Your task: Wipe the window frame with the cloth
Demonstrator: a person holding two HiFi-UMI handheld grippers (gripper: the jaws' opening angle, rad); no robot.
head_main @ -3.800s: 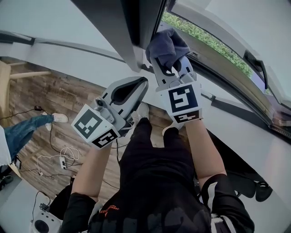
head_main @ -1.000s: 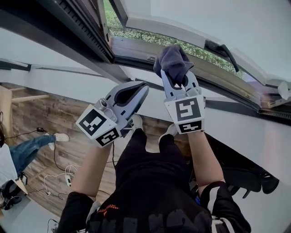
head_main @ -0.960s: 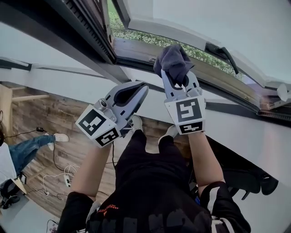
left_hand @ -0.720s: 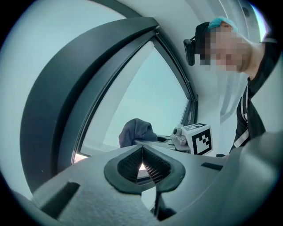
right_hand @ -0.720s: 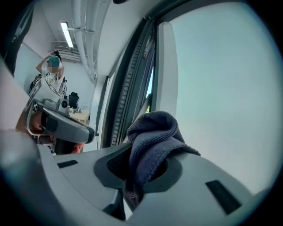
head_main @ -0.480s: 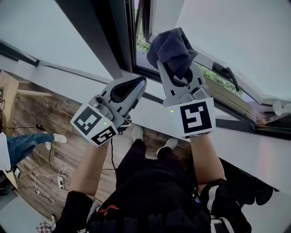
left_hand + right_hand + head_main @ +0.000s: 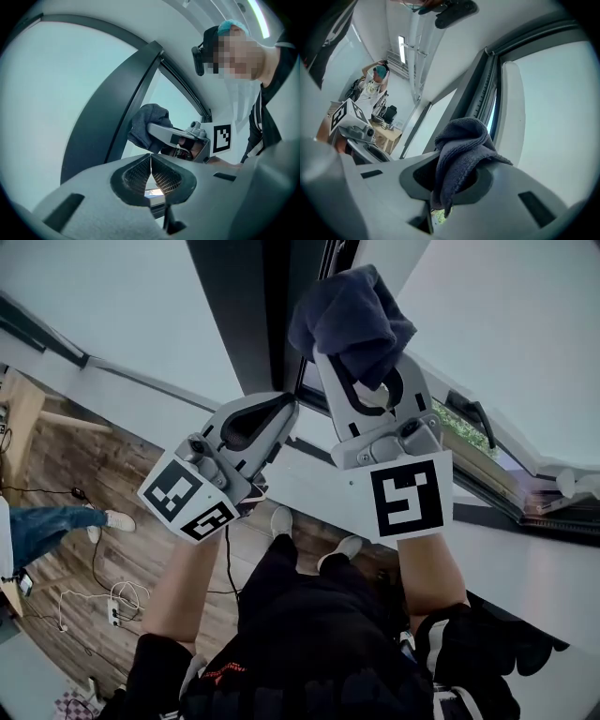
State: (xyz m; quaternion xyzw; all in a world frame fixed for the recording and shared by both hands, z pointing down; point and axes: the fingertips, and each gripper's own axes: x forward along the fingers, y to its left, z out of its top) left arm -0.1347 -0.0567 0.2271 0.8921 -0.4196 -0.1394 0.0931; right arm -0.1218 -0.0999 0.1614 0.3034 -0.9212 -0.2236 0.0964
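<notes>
Dark-blue terry cloth (image 7: 352,320), bunched, clamped in right gripper (image 7: 361,362).

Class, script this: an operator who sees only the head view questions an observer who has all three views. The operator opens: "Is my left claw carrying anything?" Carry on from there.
Observer: No. The left gripper view shows the left claw shut, its mesh pads meeting with nothing between them.
Operator: How well is the cloth held?
Observer: The right gripper view shows the right claw shut on the cloth, with one tail hanging down through the jaws.
Operator: Is it on the frame?
Observer: In the left gripper view the cloth sits right beside the dark window frame. I cannot tell whether they touch.
</notes>
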